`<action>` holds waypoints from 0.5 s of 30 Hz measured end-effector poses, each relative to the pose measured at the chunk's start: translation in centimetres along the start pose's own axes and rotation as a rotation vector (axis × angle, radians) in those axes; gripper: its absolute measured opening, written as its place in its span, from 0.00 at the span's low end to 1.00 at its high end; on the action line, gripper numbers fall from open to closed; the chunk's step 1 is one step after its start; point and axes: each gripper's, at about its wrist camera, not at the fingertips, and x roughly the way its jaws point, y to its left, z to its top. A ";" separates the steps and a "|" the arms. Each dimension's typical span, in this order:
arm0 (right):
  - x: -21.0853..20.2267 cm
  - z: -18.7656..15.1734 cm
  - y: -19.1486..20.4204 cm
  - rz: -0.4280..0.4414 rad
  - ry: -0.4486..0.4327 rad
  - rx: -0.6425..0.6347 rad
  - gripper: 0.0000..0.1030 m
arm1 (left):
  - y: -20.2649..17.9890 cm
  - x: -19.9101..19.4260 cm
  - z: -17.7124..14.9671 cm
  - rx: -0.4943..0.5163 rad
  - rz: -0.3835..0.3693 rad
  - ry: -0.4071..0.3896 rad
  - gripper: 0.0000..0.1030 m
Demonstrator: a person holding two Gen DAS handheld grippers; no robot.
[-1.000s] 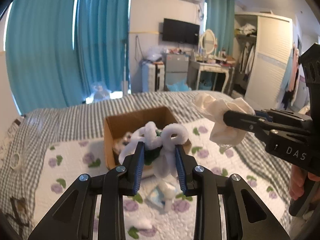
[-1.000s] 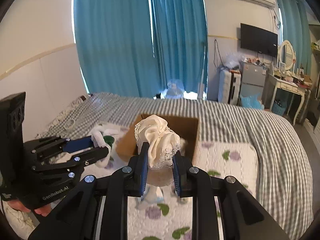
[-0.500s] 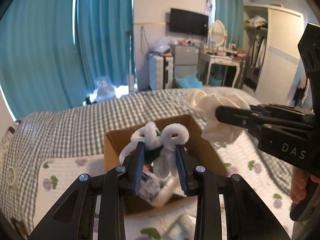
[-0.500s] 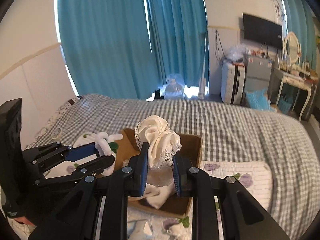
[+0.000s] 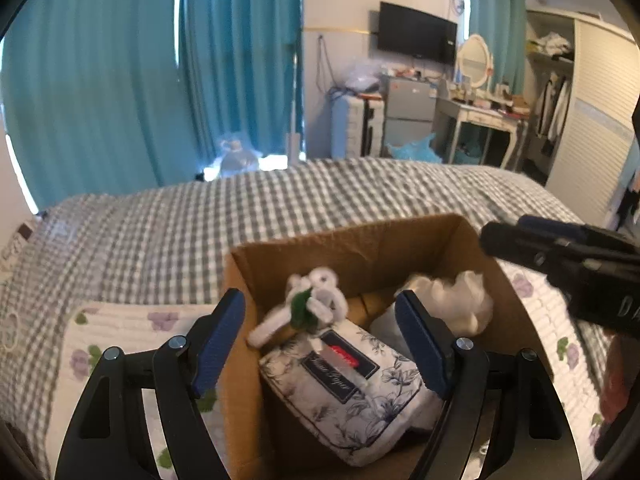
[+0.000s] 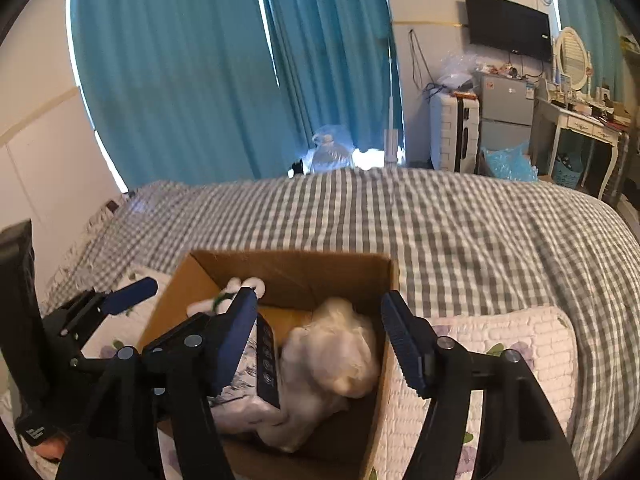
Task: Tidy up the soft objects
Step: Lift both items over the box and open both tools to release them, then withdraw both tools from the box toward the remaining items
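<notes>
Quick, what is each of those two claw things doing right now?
Left gripper: open, holding nothing.
Right gripper: open, holding nothing.

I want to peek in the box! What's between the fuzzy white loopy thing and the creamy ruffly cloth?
In the left wrist view, bare cardboard box floor separates the pipe-cleaner flower from the cream cloth; the floral tissue pack lies just in front.

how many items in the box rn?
3: a white pipe-cleaner flower at the back left, a cream fabric bundle at the right, a floral tissue pack in front. More may be hidden underneath.
</notes>
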 end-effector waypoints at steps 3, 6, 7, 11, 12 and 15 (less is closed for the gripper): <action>-2.6 1.0 0.6 -0.008 -0.032 -0.010 0.64 | -0.2 -3.3 0.9 0.013 0.016 -0.049 0.76; -6.9 2.0 1.7 -0.024 -0.086 -0.028 0.71 | -0.2 -7.0 2.0 0.015 0.036 -0.099 0.76; -8.4 2.4 2.1 -0.027 -0.105 -0.031 0.73 | -0.2 -8.7 2.4 0.013 0.041 -0.121 0.76; -15.6 3.2 4.1 -0.045 -0.183 -0.054 0.88 | -0.3 -15.6 3.4 0.008 0.079 -0.211 1.00; -17.0 3.2 4.6 -0.048 -0.198 -0.060 0.94 | -0.3 -17.2 3.5 0.005 0.090 -0.239 1.00; -22.1 3.1 6.3 -0.059 -0.259 -0.084 1.00 | -0.5 -22.1 3.7 0.007 0.098 -0.301 1.00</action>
